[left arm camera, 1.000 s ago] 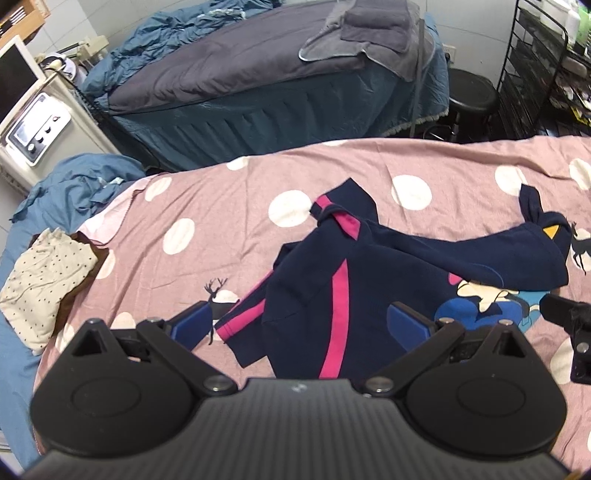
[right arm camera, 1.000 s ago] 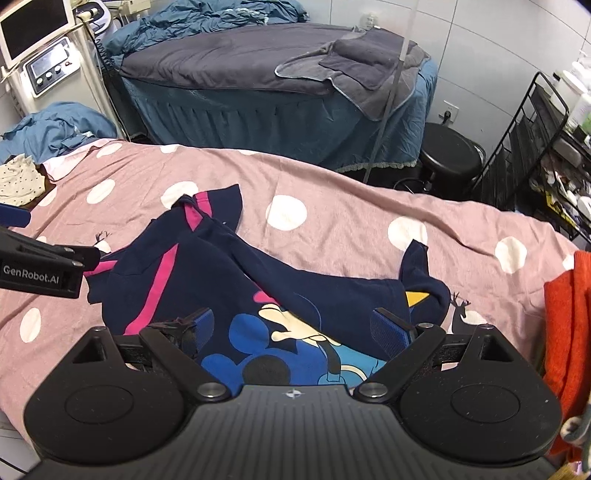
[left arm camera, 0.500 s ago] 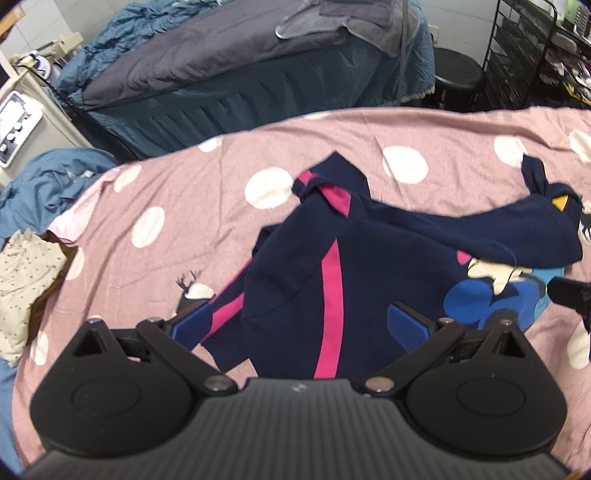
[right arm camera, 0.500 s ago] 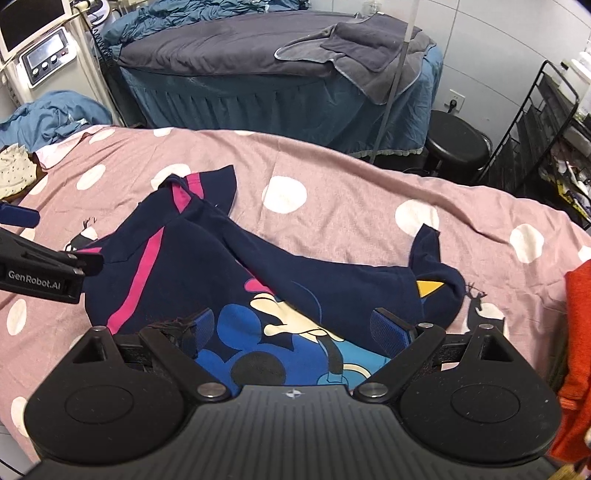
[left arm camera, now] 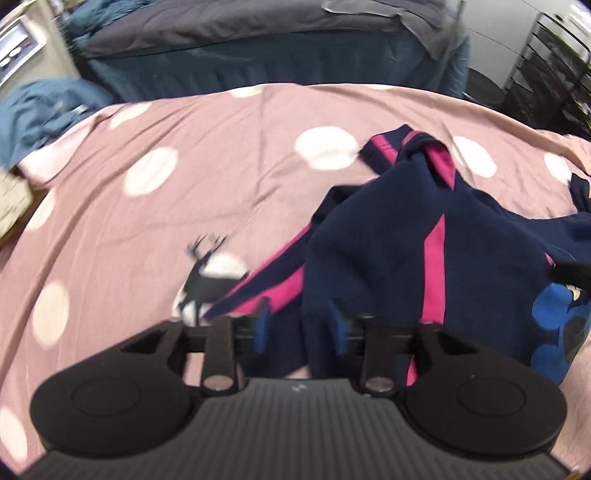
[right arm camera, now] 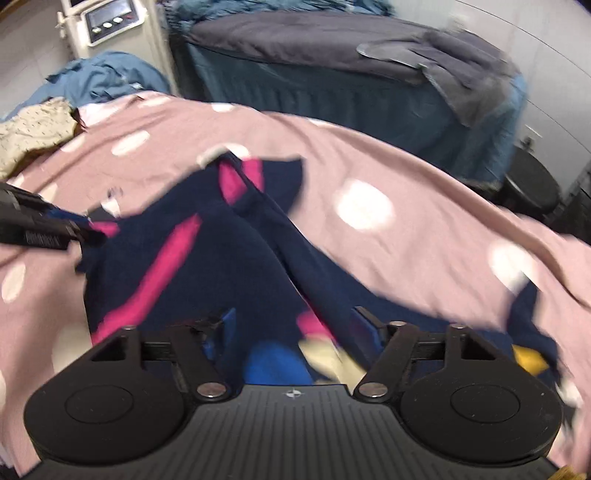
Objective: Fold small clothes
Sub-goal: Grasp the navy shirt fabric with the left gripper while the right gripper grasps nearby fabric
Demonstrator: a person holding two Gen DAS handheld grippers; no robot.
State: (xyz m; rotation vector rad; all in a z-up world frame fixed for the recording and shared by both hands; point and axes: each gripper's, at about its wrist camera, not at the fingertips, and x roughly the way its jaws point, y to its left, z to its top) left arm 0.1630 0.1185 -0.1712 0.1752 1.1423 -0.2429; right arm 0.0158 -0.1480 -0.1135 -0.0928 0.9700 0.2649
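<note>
A small navy top (left arm camera: 388, 251) with pink stripes and a cartoon print lies crumpled on the pink dotted bedspread (left arm camera: 184, 206). In the left wrist view my left gripper (left arm camera: 298, 326) hangs low over the top's near left hem. Its jaws are closing, with a fold of navy cloth between the blue pads (left arm camera: 260, 326), which stand apart from it. In the right wrist view my right gripper (right arm camera: 295, 326) is open just above the printed part of the top (right arm camera: 229, 266). The left gripper (right arm camera: 44, 229) shows there at the garment's left edge.
A second bed with grey and teal covers (right arm camera: 332, 62) stands behind. A white machine with a screen (right arm camera: 110, 22) and a heap of blue cloth (right arm camera: 103, 77) are at the far left, beside a cream garment (right arm camera: 33, 129). A black stool (right arm camera: 532, 184) and a wire rack (left arm camera: 561, 74) are at the right.
Both grippers have come down close to the navy top. The left gripper's jaws have narrowed around the hem, and the right gripper's jaws stand a little closer together.
</note>
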